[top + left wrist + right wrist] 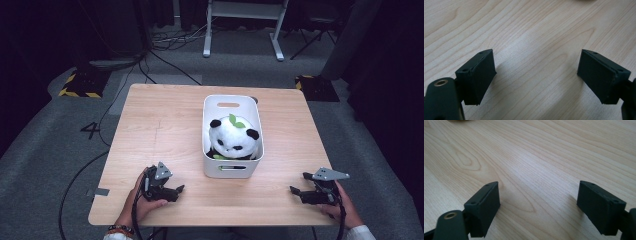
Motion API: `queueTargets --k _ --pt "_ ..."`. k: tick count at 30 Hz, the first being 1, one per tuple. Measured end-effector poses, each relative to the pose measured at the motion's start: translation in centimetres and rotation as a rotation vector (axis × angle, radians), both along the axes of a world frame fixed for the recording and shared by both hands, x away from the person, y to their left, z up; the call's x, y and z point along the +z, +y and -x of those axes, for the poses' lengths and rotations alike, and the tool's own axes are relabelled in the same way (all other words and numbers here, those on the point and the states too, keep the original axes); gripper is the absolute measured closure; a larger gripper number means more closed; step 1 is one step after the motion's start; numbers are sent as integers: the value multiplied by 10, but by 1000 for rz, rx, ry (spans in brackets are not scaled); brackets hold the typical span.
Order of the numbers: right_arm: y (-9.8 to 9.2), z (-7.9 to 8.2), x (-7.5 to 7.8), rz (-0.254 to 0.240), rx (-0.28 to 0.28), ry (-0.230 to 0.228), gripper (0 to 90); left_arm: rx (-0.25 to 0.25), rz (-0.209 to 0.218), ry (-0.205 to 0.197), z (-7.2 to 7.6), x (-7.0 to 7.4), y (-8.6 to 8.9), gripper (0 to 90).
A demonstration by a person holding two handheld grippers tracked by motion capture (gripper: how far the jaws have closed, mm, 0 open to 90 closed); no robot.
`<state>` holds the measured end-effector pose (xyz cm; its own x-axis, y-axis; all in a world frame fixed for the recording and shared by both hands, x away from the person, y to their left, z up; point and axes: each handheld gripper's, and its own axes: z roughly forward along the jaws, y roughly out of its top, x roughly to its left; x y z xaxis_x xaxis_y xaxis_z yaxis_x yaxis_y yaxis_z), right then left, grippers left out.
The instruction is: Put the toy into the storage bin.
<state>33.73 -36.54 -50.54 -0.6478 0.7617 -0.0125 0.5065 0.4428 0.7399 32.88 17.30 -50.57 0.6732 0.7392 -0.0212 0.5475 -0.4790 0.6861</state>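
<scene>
A black-and-white panda plush (231, 137) with a green leaf on its head sits inside a white plastic bin (214, 167) at the middle of the wooden table (165, 125). My left gripper (179, 190) rests on the table near the front left, held by a hand, pointing right toward the bin. In the left gripper view its jaws stand wide apart over bare wood (536, 65). My right gripper (295, 192) lies near the front right edge, pointing left. Its jaws also stand wide apart over bare wood (537, 192), nothing between them.
The bin has a handle slot in its far wall and one in its near wall. Beyond the table lie grey floor, black cables (150, 60), a white desk frame (242, 25) and yellow-black striped stand bases (80, 85).
</scene>
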Motion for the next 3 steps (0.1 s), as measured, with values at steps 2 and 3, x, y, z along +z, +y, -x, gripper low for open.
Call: queueTargets --k 2,3 --pt "0 0 0 -1 0 0 182 2 0 0 0 0 0 150" --pt "0 0 0 0 0 0 182 5 0 -1 0 0 0 149"
